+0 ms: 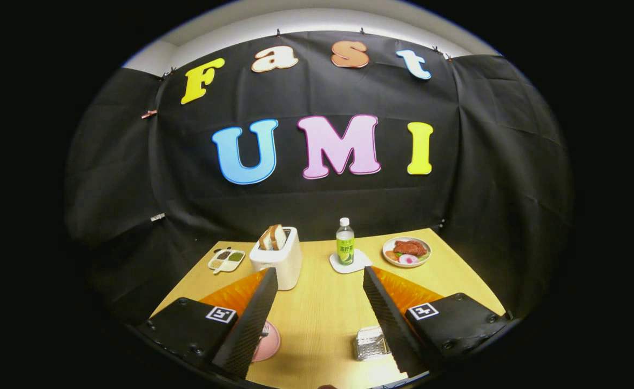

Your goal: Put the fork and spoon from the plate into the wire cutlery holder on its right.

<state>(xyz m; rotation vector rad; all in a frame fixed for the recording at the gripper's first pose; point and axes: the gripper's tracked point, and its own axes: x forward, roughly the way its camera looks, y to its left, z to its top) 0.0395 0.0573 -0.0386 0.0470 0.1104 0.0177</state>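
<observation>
i see a pale wood-grain table, a pink plate, a silvery wire cutlery holder, a white toaster with tan bread, a green-labelled bottle on a white coaster, and reddish food on a white dish.

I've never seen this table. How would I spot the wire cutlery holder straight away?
Start at the wooden table and come to its near edge, where the open gripper spreads its fingers wide, holding nothing. The wire cutlery holder sits low beside the right-hand finger, opposite the pink plate by the left one. It is the one silvery mesh box; the other things are a white toaster, a bottle and dishes.
</observation>
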